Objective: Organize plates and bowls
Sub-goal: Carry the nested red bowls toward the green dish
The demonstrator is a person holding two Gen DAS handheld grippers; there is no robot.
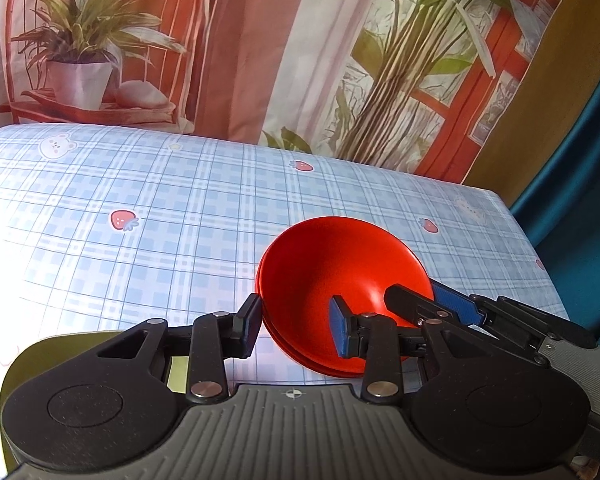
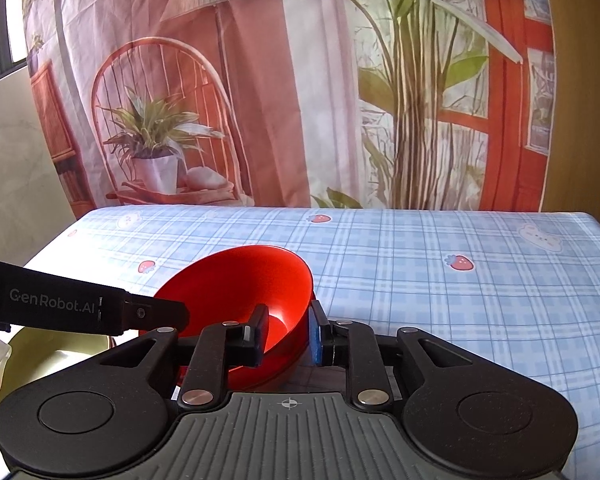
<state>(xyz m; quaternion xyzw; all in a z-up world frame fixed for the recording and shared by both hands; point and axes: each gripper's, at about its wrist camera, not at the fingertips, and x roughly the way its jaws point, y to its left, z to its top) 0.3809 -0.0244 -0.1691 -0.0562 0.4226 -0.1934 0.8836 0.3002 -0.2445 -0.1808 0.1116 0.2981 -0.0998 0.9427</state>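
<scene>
A stack of red bowls (image 1: 332,276) sits tilted on the blue checked tablecloth (image 1: 140,208); it also shows in the right wrist view (image 2: 236,292). My left gripper (image 1: 296,326) straddles the stack's near left rim, one finger outside, one inside, with a small gap at the left pad. My right gripper (image 2: 286,334) clamps the right rim, one pad inside the bowl, the blue pad outside. The right gripper's fingers (image 1: 456,302) show at the bowl's right side in the left wrist view. The left gripper's finger (image 2: 156,312) reaches into the bowl from the left.
A yellow-green dish (image 2: 48,356) lies near the table's front left, partly hidden under the grippers; it also shows in the left wrist view (image 1: 32,360). A printed curtain (image 1: 260,60) hangs behind the table. The table's right edge (image 1: 540,248) is close to the bowls.
</scene>
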